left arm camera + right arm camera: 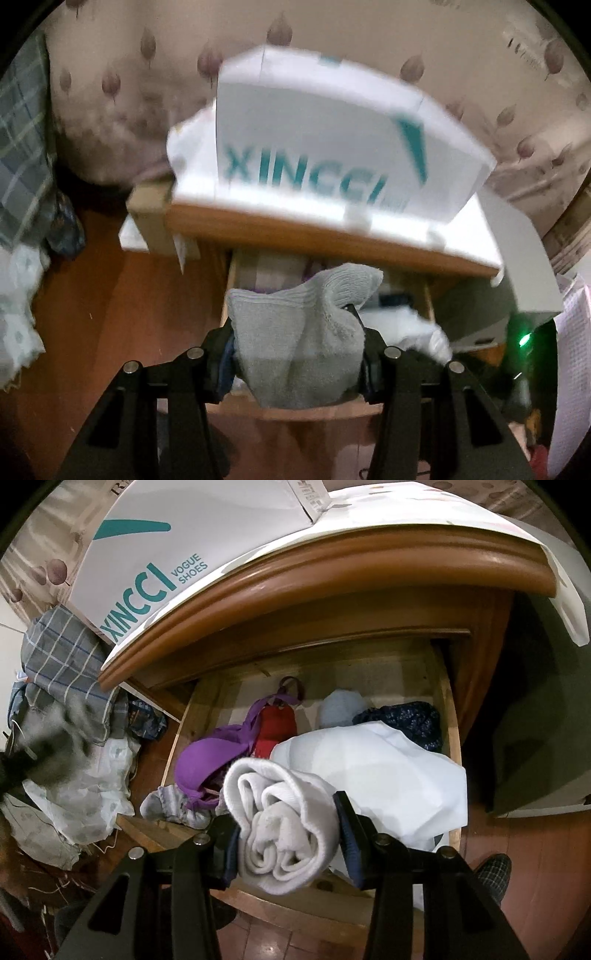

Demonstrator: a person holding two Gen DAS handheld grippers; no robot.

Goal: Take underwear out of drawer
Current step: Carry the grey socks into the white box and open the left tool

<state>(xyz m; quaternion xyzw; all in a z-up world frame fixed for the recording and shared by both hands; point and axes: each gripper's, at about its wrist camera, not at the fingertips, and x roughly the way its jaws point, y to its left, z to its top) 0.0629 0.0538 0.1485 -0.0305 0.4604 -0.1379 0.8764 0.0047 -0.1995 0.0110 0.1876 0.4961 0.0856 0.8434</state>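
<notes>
Leaf-patterned wallpaper behind, reddish wooden floor below. Wooden nightstand topped with a white shoe box lettered in teal. Plaid fabric heaped at left beside crumpled white cloth; dim, warm indoor light.

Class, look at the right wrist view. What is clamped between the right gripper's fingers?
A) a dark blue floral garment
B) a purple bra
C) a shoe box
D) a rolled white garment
D: the right gripper is shut on the rolled white garment, held above the open drawer.
</notes>
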